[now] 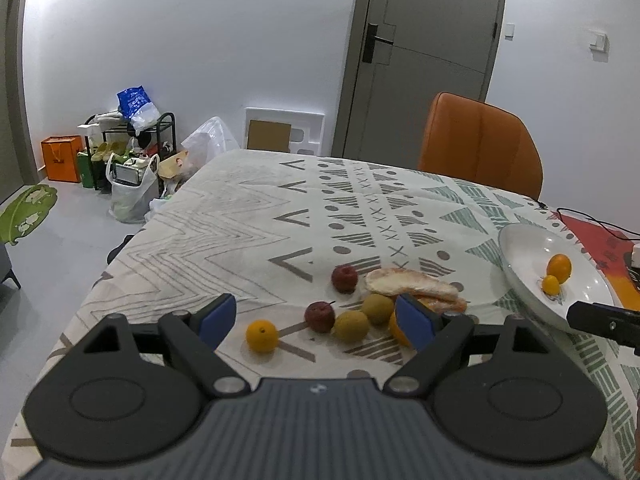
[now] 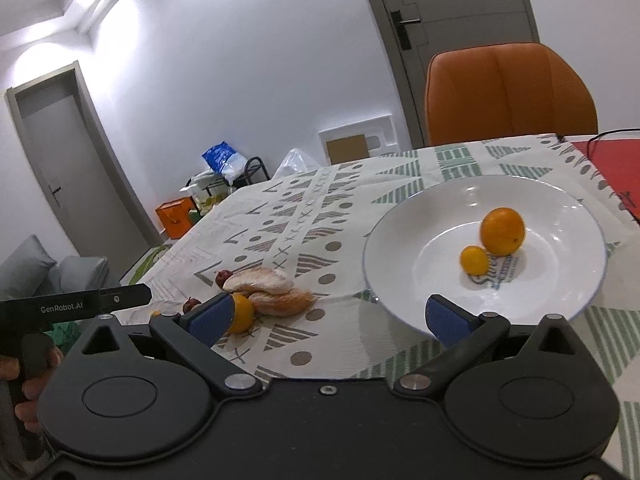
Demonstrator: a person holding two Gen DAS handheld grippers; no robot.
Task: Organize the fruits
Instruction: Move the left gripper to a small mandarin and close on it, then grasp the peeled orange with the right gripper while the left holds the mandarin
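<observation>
On the patterned tablecloth (image 1: 224,220), just ahead of the left gripper (image 1: 316,322), the loose fruit is lying in a short row. Going from left to right: a small orange (image 1: 262,336) is sitting alone, stem dimple facing up; next a dark red fruit (image 1: 319,316) with its thin stalk pointing up and to the right; then two greenish round fruits (image 1: 351,326) touching each other; then another orange (image 1: 400,330) half hidden behind the right blue pad. Behind them a second red fruit (image 1: 344,278) is resting beside a pale peel piece (image 1: 412,284), whose long axis is running left to right across the cloth. Farther right, the white plate (image 1: 520,248) is already holding a larger orange (image 1: 559,268) and a smaller one (image 1: 551,285), touching.

Both claws are standing wide with nothing between the pads: the left gripper is facing the row, and the right gripper (image 2: 340,320) is hovering near the plate's near rim.

These fruits are probably light, firm and smooth, and being round they are likely to roll at a nudge, so a hold across the widest middle looks safest. Round ones have no real long axis; only stalks give direction. That peel piece looks soft and floppy, better pinched across its narrow width.
</observation>
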